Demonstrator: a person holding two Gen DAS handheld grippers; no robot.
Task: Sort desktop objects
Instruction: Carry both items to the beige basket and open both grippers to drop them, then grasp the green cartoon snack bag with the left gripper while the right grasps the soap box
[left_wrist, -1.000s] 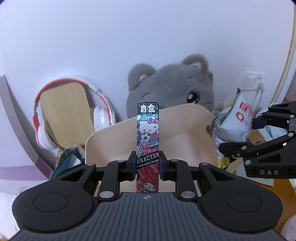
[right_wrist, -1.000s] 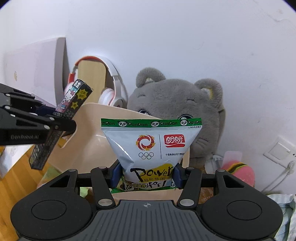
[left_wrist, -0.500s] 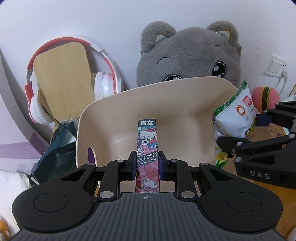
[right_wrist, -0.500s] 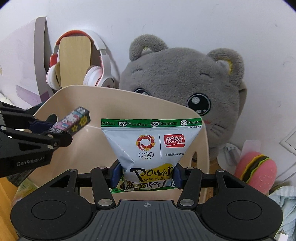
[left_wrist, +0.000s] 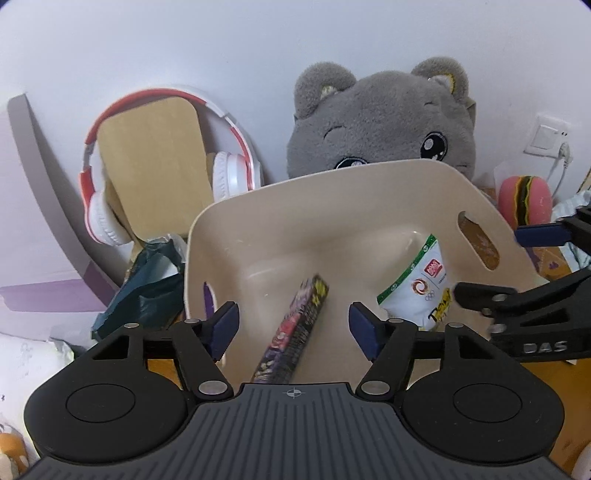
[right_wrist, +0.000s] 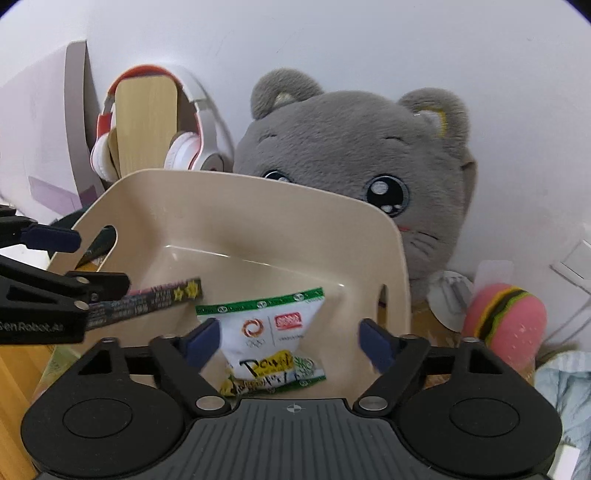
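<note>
The left gripper (left_wrist: 293, 326) is hanging over the near edge of the beige bin (left_wrist: 332, 192) with its jaws spread wide and nothing between them. The long blind-box pack (left_wrist: 295, 332) is lying inside the bin, tilted, blurred, clear of both blue pads (left_wrist: 223, 325). The right gripper (right_wrist: 290, 341) is likewise gaping over the bin's near edge, gripping nothing. The snack bag (right_wrist: 271, 339) is sitting inside the bin toward its right wall, its green-edged top pointing at the far wall; it too is blurred and not touching either pad. The two items are lying near each other in the bin, apart.

Behind the bin's far wall, a grey plush cat (right_wrist: 354, 158) is leaning against the white wall. To its left, red and white headphones (left_wrist: 110, 177) are hanging over a wooden board (left_wrist: 155, 158). A dark green bag (left_wrist: 147, 288) is lying crumpled just beside the bin's left wall. To the right, a pink burger toy (right_wrist: 506, 317) is resting near the bin's right wall.
</note>
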